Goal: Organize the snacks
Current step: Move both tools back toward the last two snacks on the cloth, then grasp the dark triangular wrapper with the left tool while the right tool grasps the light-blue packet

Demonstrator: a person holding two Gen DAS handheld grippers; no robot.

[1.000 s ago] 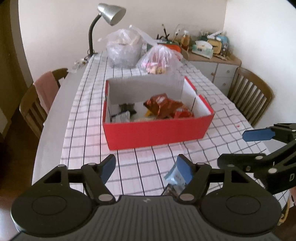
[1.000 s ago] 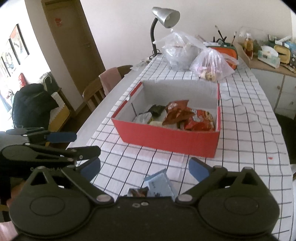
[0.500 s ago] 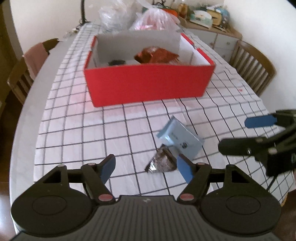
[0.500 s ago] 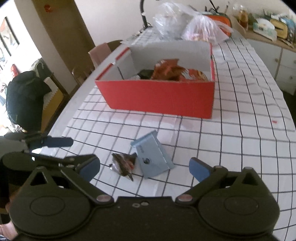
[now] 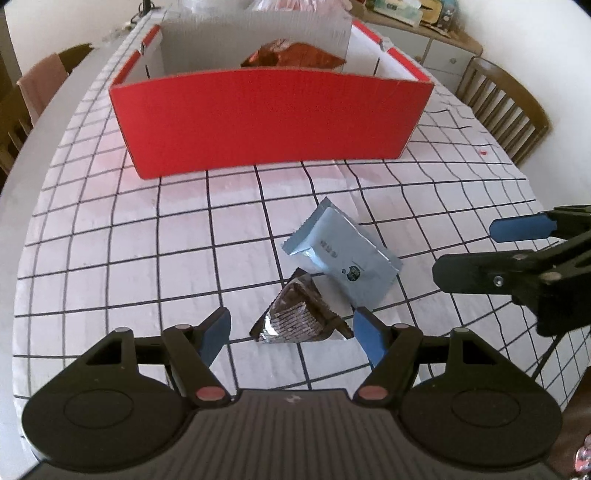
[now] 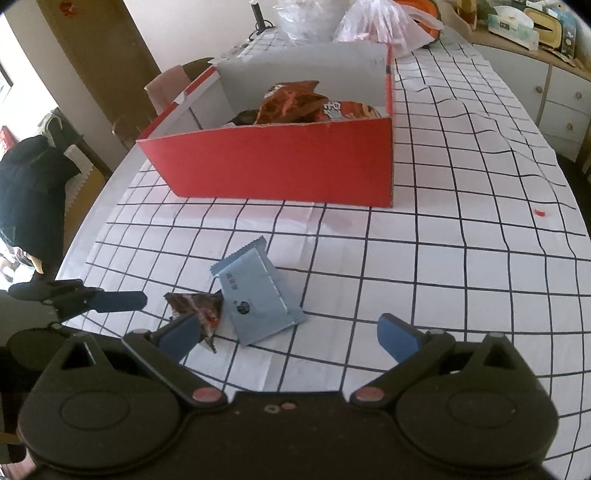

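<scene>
On the left of the scene, the left gripper [image 5: 290,332] hangs low over the checked tablecloth [image 5: 110,251] with its jaws spread wide and nothing clamped between them. A dark brown snack packet [image 5: 299,315] lies on the cloth between the two blue fingertips [image 5: 216,330], nearer the right one, and its near right corner seems to reach that tip, though contact cannot be confirmed. Just beyond it, to the far right and touching or slightly overlapping its far end, lies a pale blue snack packet [image 5: 341,254], set at a slant.

Farther off, across the middle of the table, stands the red cardboard box [image 5: 273,125], well apart from both loose packets. Orange and red snack bags [image 6: 295,101] already sit inside it, piled toward the right half.

On the right, the right gripper [image 6: 288,332] is also low over the cloth, jaws wide and empty. From its own camera, the pale blue packet lies in the gap between the fingers, toward the left side, while the brown packet is partly hidden behind the left fingertip [image 6: 181,334]. A wooden chair [image 5: 506,107] stands at the far right edge of the table, and clear plastic bags [image 6: 373,22] sit beyond the box.
</scene>
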